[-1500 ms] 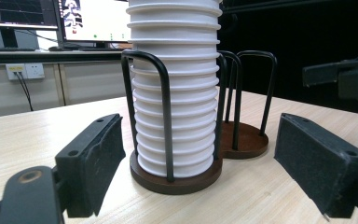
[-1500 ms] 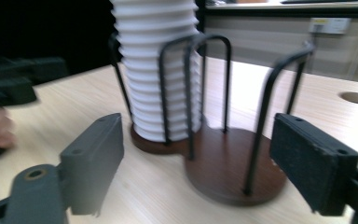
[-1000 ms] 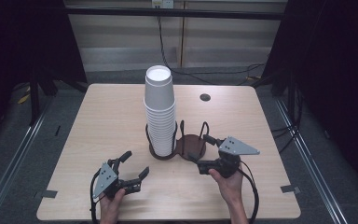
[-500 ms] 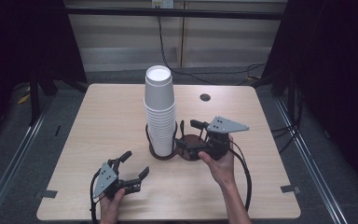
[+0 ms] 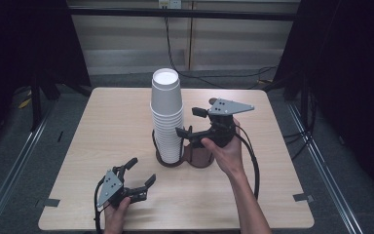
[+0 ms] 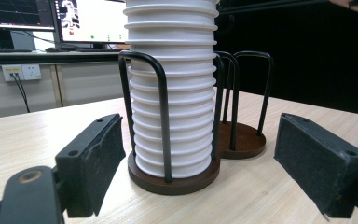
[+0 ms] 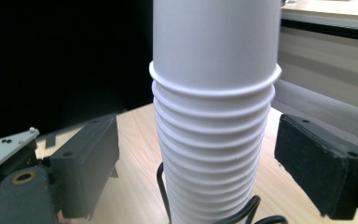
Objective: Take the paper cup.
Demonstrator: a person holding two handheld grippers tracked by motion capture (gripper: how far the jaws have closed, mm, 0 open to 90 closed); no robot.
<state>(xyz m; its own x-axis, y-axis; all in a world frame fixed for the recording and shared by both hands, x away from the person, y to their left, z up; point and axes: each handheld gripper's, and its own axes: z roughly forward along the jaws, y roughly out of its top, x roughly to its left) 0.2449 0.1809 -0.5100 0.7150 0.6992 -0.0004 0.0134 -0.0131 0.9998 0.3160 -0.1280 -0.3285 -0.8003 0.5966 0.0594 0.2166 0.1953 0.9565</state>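
A tall stack of white paper cups (image 5: 166,114) stands in the left ring of a dark brown twin cup holder (image 5: 169,160) with black wire loops. The holder's right ring (image 5: 200,155) is empty. My right gripper (image 5: 189,122) is open, raised just right of the stack at mid height. In the right gripper view the cups (image 7: 214,116) stand between its pads (image 7: 91,158), not touching them. My left gripper (image 5: 142,171) rests open near the table's front left. In the left gripper view the stack (image 6: 172,93) and holder base (image 6: 177,181) stand ahead of it.
The wooden table (image 5: 112,122) has bare room left of and behind the holder. Tape marks sit at its front corners (image 5: 51,202). Dark curtains and rails flank the table. Monitors (image 6: 93,18) stand on a desk behind it in the left gripper view.
My right gripper has lifted off the table and moved forward and left, up beside the cup stack. The left gripper has stayed still.
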